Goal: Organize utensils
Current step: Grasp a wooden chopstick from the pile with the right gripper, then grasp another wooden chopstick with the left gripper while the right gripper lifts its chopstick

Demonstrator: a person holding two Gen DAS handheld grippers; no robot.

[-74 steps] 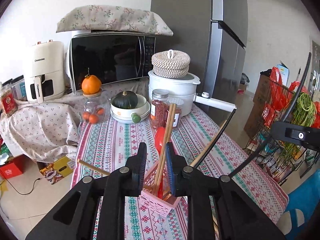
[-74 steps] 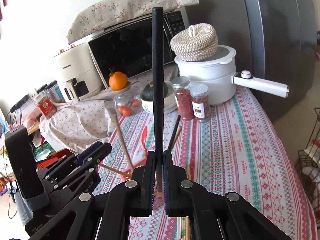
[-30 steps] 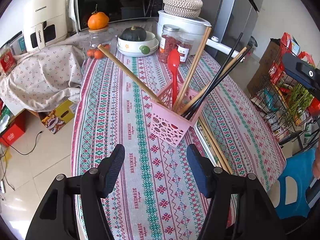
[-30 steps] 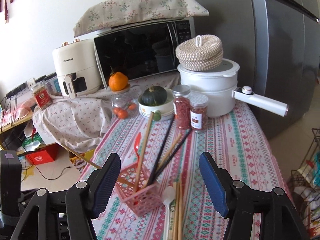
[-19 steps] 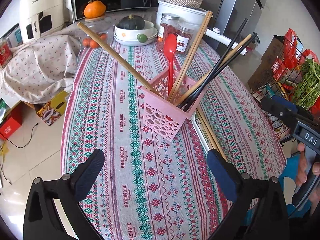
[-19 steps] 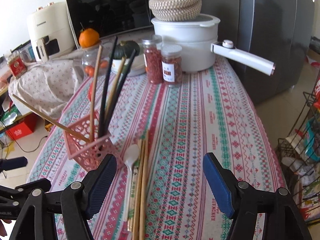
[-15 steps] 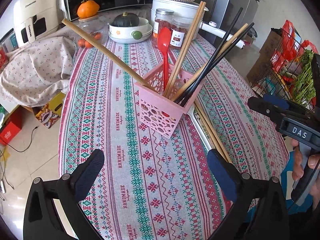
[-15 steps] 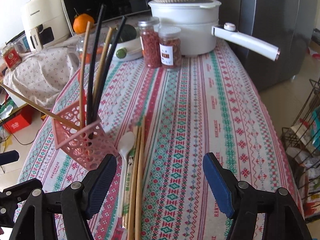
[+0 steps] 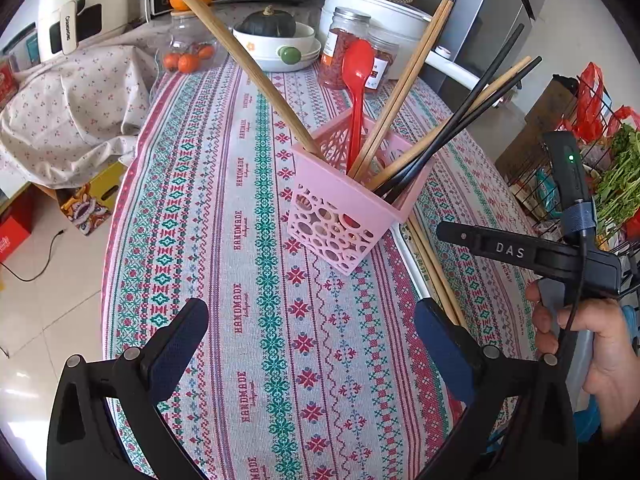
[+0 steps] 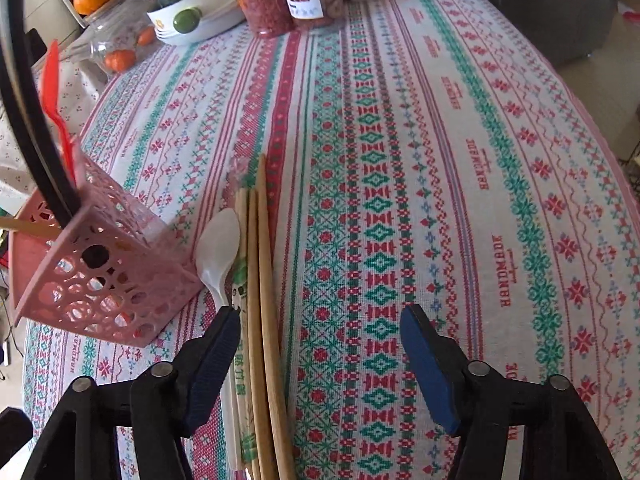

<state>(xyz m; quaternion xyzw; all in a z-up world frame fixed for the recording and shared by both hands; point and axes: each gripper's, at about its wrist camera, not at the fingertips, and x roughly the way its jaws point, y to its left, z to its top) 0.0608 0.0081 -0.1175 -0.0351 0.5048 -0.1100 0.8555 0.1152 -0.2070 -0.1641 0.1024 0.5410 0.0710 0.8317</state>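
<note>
A pink perforated basket [image 9: 344, 208] stands on the patterned tablecloth [image 9: 256, 184]. It holds wooden chopsticks, black chopsticks and a red spoon [image 9: 358, 68]. My left gripper [image 9: 310, 320] hovers open and wide in front of it, with nothing between its fingers. Right of the basket [image 10: 100, 280] lie loose wooden chopsticks [image 10: 260, 280], a wrapped pair and a white spoon [image 10: 218, 248]. My right gripper [image 10: 320, 320] points down over them, its jaws closing. The chopsticks lie between the jaws by the left finger [image 10: 224, 340], and the pads are not pressing on them.
Two spice jars [image 9: 348, 52], a bowl with a green squash [image 9: 276, 40], a white pot and a glass jar of small oranges [image 9: 188, 52] crowd the table's far end. A wire rack of vegetables [image 9: 608, 168] stands off the right edge. A hand [image 9: 592, 344] holds the right gripper.
The right gripper has dropped and tipped down from a view of the whole table to just over the loose chopsticks. The left gripper's jaws have spread wider and it has sunk a little.
</note>
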